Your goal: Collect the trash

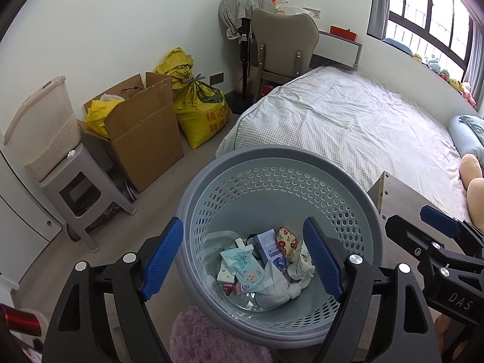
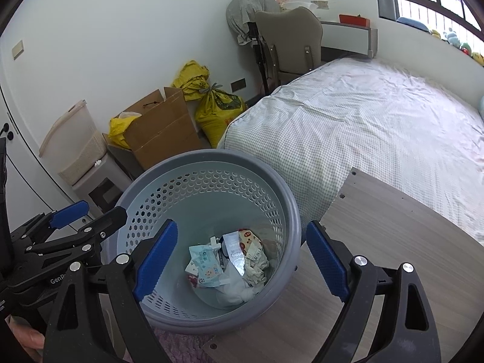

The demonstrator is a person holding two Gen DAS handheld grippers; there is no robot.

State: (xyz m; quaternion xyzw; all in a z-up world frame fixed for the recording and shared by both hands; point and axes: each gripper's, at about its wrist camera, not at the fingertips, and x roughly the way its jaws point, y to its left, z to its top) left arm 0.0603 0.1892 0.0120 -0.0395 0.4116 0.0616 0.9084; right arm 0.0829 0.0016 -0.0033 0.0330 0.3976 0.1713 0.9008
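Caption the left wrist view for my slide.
Open left claw above a grey basket of trash beside the bed.

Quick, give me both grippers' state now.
Left gripper: open, holding nothing, above the round grey plastic perforated basket.
Right gripper: open, holding nothing.

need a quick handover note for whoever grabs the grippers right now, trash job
Left gripper: open, empty, over the grey basket.
Right gripper: open, empty, beside it over the same basket.
Trash: wipe packets, wrappers and crumpled tissue lie at the basket bottom.
Done: those pieces are binned.
Left: no loose trash shows on the bed or the wooden board; check the areas out of view.
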